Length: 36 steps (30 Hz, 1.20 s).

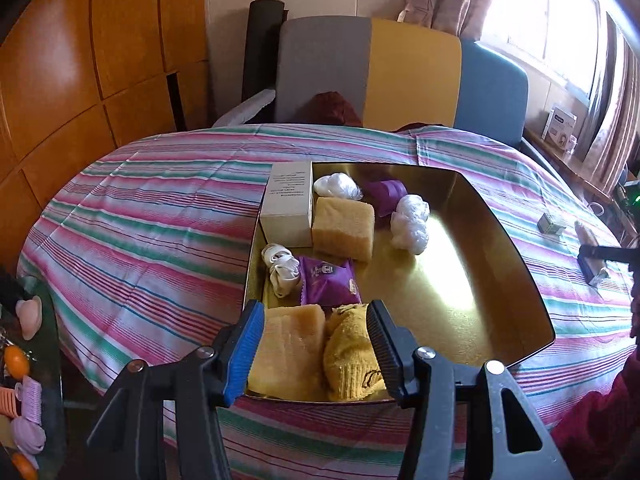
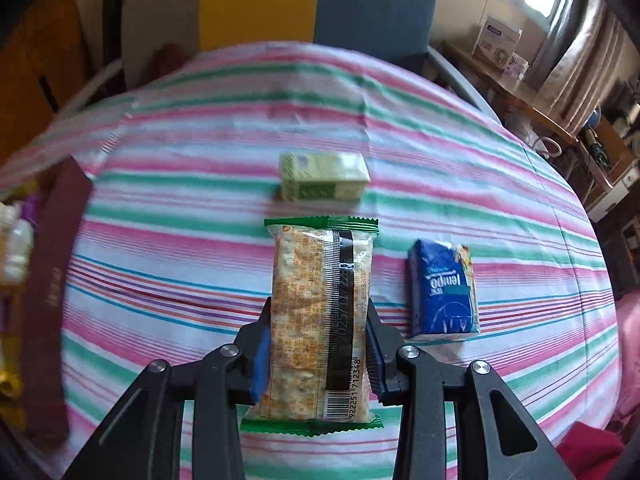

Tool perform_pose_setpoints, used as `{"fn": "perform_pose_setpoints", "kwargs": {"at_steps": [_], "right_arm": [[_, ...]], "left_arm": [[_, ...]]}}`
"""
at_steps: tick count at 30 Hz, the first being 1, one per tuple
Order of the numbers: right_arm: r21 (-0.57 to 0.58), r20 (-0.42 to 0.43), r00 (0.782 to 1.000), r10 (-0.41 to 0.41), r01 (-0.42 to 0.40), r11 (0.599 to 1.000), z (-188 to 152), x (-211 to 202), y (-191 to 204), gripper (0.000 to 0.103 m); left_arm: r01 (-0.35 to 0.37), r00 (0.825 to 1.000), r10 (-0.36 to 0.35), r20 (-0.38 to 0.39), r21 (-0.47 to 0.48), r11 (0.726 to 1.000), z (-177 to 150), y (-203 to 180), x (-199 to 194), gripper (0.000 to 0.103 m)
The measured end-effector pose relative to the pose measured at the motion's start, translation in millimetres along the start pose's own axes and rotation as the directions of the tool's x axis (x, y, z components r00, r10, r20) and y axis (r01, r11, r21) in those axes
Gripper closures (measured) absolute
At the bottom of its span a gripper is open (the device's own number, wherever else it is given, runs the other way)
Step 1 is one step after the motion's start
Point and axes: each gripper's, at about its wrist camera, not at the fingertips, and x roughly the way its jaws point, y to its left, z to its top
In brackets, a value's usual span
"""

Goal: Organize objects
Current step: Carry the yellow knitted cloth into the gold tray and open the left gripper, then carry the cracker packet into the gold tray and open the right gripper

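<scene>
My left gripper [image 1: 316, 354]: black linkage arms, silver screws, ribbed blue pad, ribbed black pad | my right gripper [image 2: 318, 354]: black arms, silver screws, blue pads

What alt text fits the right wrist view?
The right gripper is shut on a green-edged cracker packet above a striped tablecloth. A pale green box lies beyond it and a blue tissue pack to its right; a dark red box edge shows at left.
</scene>
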Motion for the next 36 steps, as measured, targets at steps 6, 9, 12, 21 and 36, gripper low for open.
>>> {"fn": "perform_pose_setpoints", "kwargs": {"at_steps": [6, 9, 12, 21, 36], "right_arm": [[-0.110, 0.066, 0.986, 0.151, -0.143, 0.984, 2.6, -48.9, 72.2, 0.064], [-0.173, 0.061, 0.973, 0.223, -0.210, 0.962, -0.3, -61.1, 112.1, 0.064], [-0.237, 0.032, 0.958, 0.284, -0.269, 0.934, -8.9, -66.8, 153.0, 0.064], [-0.311, -0.121, 0.939, 0.321, -0.343, 0.886, -33.8, -33.7, 243.8, 0.064], [-0.308, -0.223, 0.902, 0.371, -0.426, 0.851, -65.9, -2.5, 301.7, 0.050]], "left_arm": [[0.007, 1.000, -0.007, 0.003, -0.020, 1.000, -2.5, 5.6, -2.4, 0.049], [0.008, 1.000, -0.008, 0.004, -0.023, 1.000, -3.7, 7.9, -2.5, 0.049], [0.005, 1.000, -0.005, 0.003, -0.034, 0.999, -4.3, 10.9, -1.4, 0.049], [-0.004, 1.000, 0.004, -0.014, -0.043, 0.999, -6.9, 16.3, 5.1, 0.049], [-0.018, 0.999, 0.016, -0.037, -0.054, 0.998, -9.8, 21.5, 14.5, 0.049]]}}
